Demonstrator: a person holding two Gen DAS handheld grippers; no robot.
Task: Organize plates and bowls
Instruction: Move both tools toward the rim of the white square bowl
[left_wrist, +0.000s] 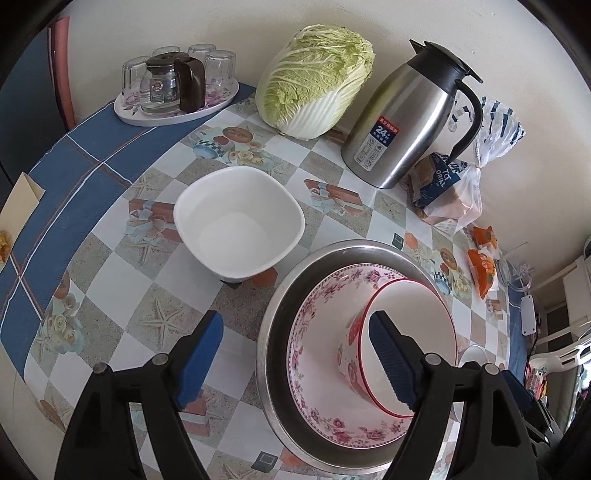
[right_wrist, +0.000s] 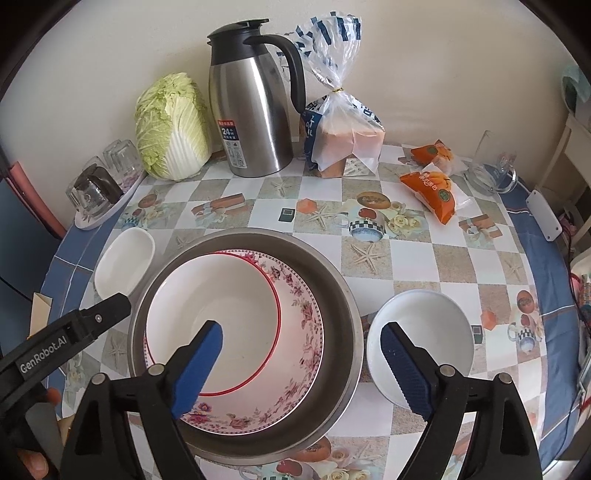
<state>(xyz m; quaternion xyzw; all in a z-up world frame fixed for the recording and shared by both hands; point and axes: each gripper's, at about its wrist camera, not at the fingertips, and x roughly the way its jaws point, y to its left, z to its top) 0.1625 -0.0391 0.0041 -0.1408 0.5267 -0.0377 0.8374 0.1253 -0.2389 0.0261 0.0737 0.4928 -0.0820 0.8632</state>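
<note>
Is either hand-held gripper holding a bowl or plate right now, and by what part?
Nothing is held. The left hand-held gripper and right hand-held gripper are both open above the stacked bowls.

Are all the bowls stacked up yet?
Not yet. Done: the red-rimmed bowl sits in the floral bowl inside the steel basin. In hand: nothing; both grippers are open. Left: the square white bowl and round white bowl.

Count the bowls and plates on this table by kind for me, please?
Large steel basin: 1
Floral-rimmed pink-patterned plate: 1
Red-rimmed white bowl: 1
Plain white square bowl: 1
Plain white round bowl: 1
Total: 5
</note>
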